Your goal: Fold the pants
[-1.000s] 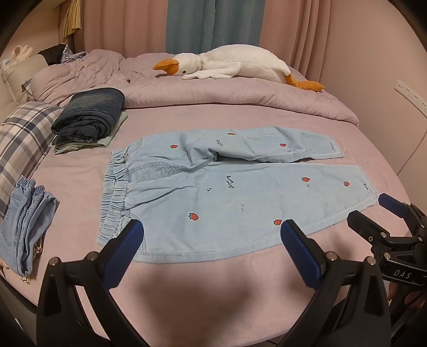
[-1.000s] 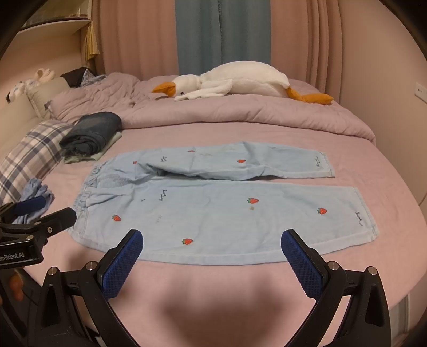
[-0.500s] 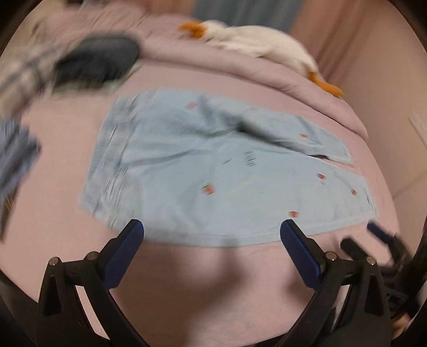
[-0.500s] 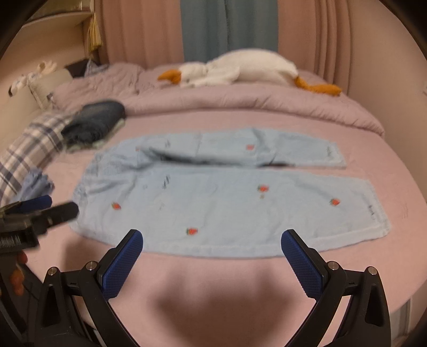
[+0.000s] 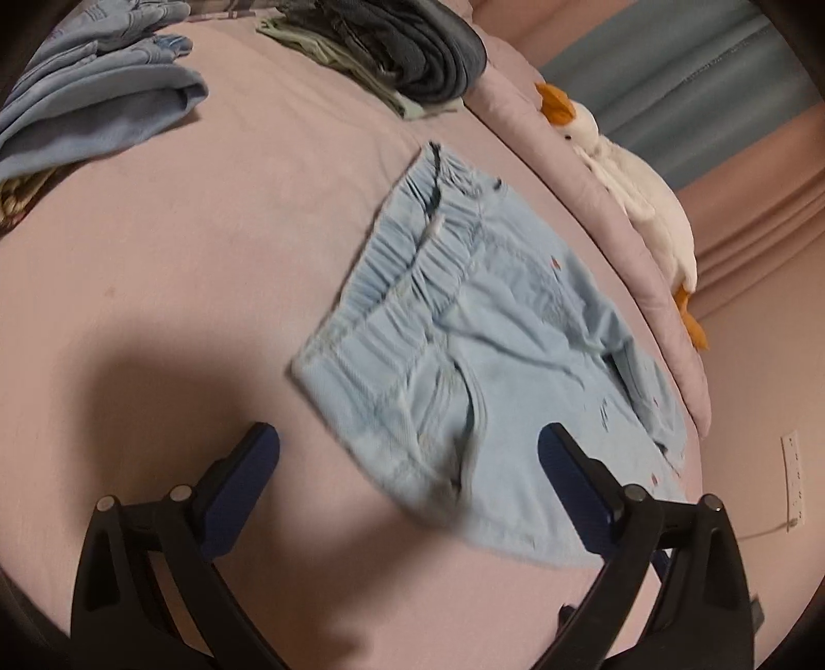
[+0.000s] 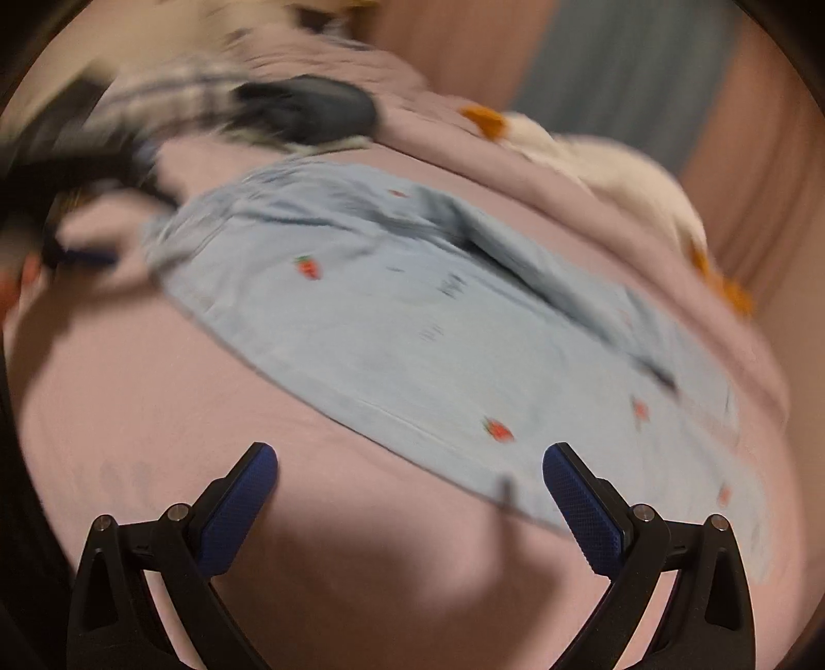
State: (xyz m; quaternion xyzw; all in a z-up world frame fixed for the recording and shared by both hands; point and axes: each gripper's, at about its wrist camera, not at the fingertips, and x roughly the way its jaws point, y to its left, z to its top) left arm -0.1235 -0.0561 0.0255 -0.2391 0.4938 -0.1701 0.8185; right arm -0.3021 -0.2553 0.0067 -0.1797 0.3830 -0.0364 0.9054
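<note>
I've swung both grippers down close over the pants (image 5: 464,335), flat on the bed (image 5: 180,288). My left gripper (image 5: 407,458) hangs wide open near the waistband (image 5: 402,273); my right gripper (image 6: 410,474), equally spread, seems poised at the leg's near edge, so grabbing comes next

A pink bed (image 5: 170,268) is carrying everything. Light-blue pants (image 5: 464,361) are lying flat mid-bed. Folded clothes (image 5: 407,46), a blue garment (image 5: 93,103) and a plush goose (image 5: 634,185) are resting farther back.

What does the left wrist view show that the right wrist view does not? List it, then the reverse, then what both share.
Left wrist only: the pants' elastic waistband, a wall outlet, crumpled light blue clothes.
Right wrist only: strawberry prints along the near leg, and the blurred left gripper.
Both: light blue pants flat on the pink bed, the goose plush, open jaws holding nothing.
</note>
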